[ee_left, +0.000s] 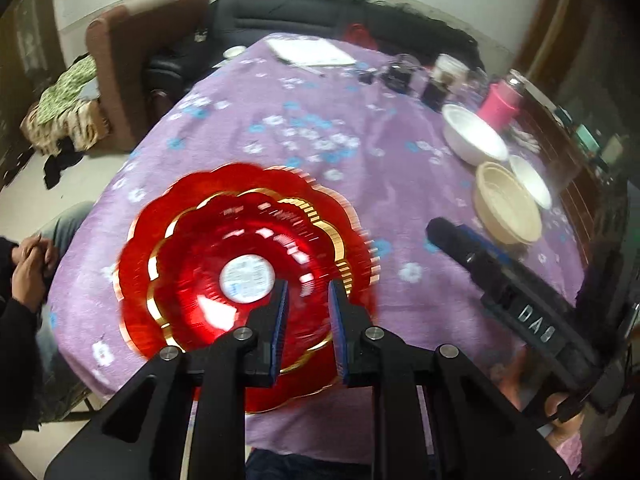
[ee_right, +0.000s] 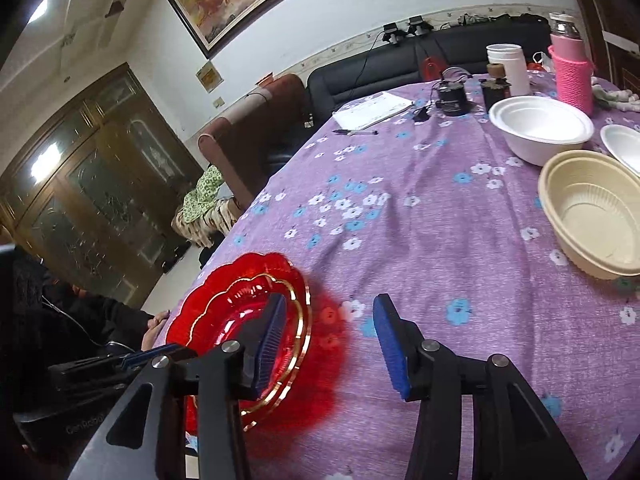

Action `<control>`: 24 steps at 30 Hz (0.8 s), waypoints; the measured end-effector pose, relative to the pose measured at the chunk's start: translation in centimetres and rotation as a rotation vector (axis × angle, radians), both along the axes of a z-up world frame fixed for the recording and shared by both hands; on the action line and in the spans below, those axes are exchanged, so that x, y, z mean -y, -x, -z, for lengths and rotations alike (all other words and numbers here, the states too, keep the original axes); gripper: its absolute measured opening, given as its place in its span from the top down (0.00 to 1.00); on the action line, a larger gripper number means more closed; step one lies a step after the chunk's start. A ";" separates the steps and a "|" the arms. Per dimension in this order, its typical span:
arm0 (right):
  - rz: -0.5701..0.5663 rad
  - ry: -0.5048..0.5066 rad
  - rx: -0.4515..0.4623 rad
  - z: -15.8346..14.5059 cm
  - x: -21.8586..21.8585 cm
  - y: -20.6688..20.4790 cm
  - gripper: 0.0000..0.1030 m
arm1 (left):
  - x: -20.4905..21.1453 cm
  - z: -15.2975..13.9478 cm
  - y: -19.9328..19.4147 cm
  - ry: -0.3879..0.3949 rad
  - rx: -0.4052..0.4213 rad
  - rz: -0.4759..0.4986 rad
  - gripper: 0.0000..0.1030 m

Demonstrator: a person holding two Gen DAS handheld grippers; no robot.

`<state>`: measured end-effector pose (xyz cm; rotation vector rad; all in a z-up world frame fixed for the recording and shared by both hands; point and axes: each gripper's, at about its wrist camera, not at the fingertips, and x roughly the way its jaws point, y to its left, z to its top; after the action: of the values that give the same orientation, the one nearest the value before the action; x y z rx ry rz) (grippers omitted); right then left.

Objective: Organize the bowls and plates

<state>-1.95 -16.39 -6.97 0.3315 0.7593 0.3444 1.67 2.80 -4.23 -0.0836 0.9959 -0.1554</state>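
Two red scalloped plates with gold rims are stacked on the purple flowered tablecloth, blurred in the left wrist view; they also show in the right wrist view. My left gripper hovers over the near edge of the stack, jaws a small gap apart and holding nothing. My right gripper is open and empty beside the plates, its left finger over their rim. A beige bowl, a large white bowl and a small white bowl stand to the right.
A pink-sleeved bottle, a white cup, dark jars, papers and a pen lie at the table's far side. A seated person's hands are at the left edge. Sofas stand behind.
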 end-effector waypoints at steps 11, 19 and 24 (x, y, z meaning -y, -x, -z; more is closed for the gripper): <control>0.116 0.015 0.094 -0.5 10.4 3.7 0.53 | 8.6 -0.4 -1.9 0.009 -0.017 0.112 0.83; 0.252 0.002 0.115 -1.8 20.4 4.9 0.51 | 14.5 -0.2 -5.2 0.029 -0.055 0.167 0.83; 0.319 -0.019 0.053 -1.0 24.9 3.5 0.49 | 17.7 0.7 -9.2 0.054 -0.080 0.144 0.83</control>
<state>-5.49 -41.29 -5.92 0.4524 0.6398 0.0595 10.87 -14.88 -4.91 -0.0676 1.0779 -0.3132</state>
